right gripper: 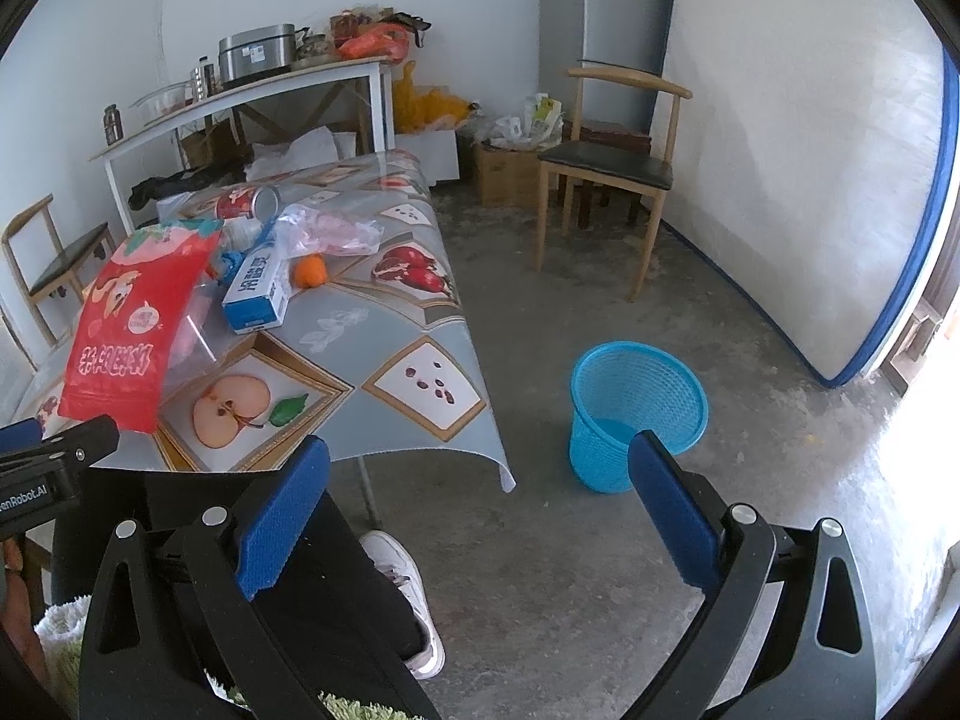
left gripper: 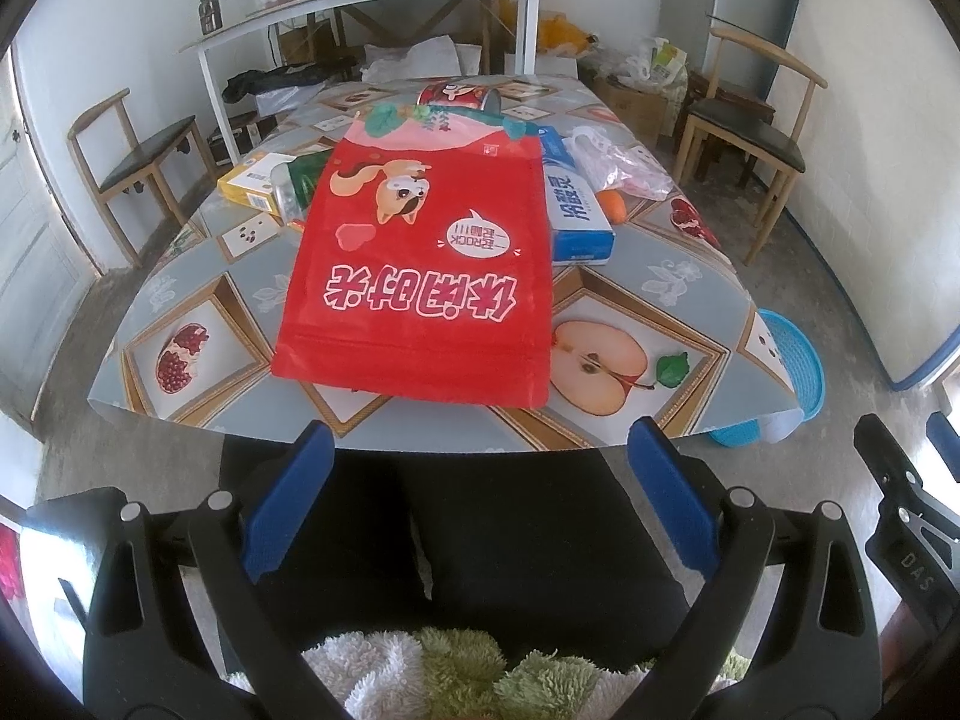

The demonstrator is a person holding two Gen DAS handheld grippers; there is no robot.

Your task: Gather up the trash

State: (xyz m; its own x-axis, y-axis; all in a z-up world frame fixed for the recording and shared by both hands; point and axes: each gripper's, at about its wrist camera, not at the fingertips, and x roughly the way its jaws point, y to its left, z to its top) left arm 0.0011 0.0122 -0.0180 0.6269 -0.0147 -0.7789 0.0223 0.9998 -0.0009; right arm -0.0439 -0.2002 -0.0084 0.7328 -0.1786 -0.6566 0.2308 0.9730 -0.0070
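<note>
Wastebasket (right gripper: 637,414) first: a blue mesh bin stands upright on the concrete floor just right of the table's near right corner, and nothing shows inside it except its own blue bottom. In the left wrist view only its rim (left gripper: 792,360) peeks out past that same corner.

On the table (left gripper: 660,276), covered with a fruit-print cloth, lies the trash. A large red snack pouch (left gripper: 420,264) lies flat near the near edge, its printed side up. Touching its far right side is a blue and white box (left gripper: 579,204), with an orange fruit (left gripper: 613,204) just beside the box and a crumpled clear plastic bag (left gripper: 624,165) behind it. A red can (left gripper: 459,95) lies on its side at the far end. Left of the pouch sit a yellow carton (left gripper: 255,180) and a green-labelled bottle (left gripper: 294,183) on its side.

The left gripper (left gripper: 480,498) hangs below the table's near edge over dark trousers, its blue pads spread wide with nothing between them; the pouch lies just beyond and above it. The right gripper (right gripper: 480,516) is likewise spread apart and empty, hovering over the floor, with the wastebasket just past its right fingertip and the table's trash well off to its left.
</note>
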